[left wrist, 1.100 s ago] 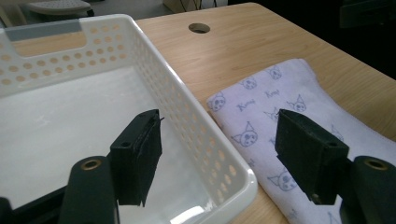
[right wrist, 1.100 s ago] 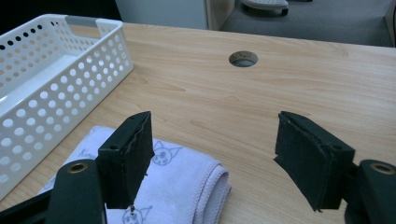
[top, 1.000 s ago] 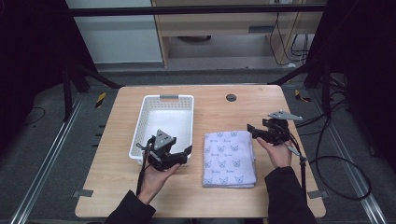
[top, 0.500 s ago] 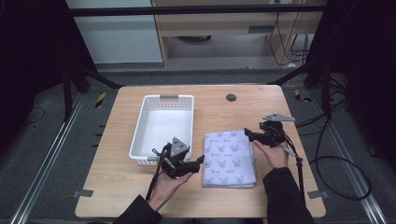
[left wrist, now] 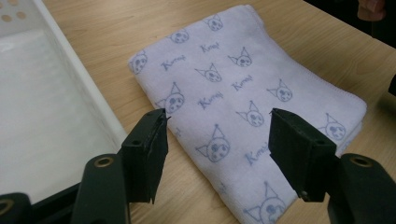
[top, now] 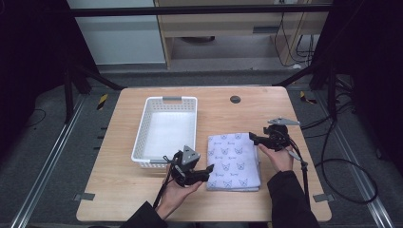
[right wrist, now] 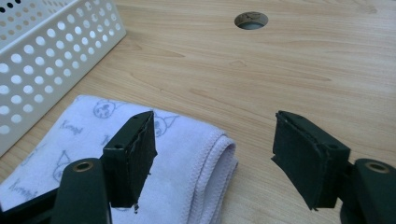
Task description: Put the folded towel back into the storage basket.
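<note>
Hovering over folded towel (top: pixel 234 161): left gripper (left wrist: pixel 217 140), right gripper (right wrist: pixel 212 149), both jaws wide apart, holding nothing.

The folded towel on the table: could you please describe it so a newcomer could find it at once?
On the wooden table, look right of the white perforated basket. The folded towel lies flat there, between the left tool and the right tool. It is the only soft item, pale lilac with printed cat faces.

Wooden table (top: pixel 119 190) with white basket (top: pixel 164 100) beside folded patterned towel (top: pixel 235 161).
</note>
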Demonstrator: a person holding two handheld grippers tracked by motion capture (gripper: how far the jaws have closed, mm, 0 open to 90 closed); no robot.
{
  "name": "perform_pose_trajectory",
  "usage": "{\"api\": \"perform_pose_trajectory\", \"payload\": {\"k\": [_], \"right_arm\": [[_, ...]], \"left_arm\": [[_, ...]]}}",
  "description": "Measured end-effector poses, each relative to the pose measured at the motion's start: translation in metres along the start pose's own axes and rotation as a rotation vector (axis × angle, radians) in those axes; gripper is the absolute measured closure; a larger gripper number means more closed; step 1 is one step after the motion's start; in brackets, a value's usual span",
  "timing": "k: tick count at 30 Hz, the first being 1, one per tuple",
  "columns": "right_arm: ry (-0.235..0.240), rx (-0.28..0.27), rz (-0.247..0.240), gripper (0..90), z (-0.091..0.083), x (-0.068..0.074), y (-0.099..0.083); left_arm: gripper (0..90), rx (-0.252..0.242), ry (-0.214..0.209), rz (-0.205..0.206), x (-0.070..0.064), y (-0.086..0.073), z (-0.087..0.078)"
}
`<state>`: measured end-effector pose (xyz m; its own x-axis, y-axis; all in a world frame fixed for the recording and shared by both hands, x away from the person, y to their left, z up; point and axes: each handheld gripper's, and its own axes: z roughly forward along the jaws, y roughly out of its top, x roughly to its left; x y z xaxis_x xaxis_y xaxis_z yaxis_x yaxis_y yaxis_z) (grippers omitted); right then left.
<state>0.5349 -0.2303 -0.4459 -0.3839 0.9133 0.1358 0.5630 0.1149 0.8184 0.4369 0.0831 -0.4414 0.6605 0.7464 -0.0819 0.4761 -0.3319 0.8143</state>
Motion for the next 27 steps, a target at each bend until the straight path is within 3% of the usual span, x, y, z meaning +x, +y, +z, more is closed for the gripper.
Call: {"api": "perform_pose_trajectory", "payload": {"k": [7, 13, 27], "right_arm": [[-0.006, 0.013, 0.009, 30.1, 0.001, -0.002, -0.004], [-0.014, 0.036, -0.012, 30.1, 0.005, -0.002, -0.006], [-0.015, 0.101, -0.010, 32.3, 0.021, -0.003, -0.019]], "left_arm": [[37.9, 0.030, -0.007, 0.020, -0.007, -0.005, 0.006], [39.1, 0.073, 0.010, 0.030, -0.014, -0.012, 0.015], [40.7, 0.158, 0.033, 0.026, -0.016, -0.028, 0.038]]}}
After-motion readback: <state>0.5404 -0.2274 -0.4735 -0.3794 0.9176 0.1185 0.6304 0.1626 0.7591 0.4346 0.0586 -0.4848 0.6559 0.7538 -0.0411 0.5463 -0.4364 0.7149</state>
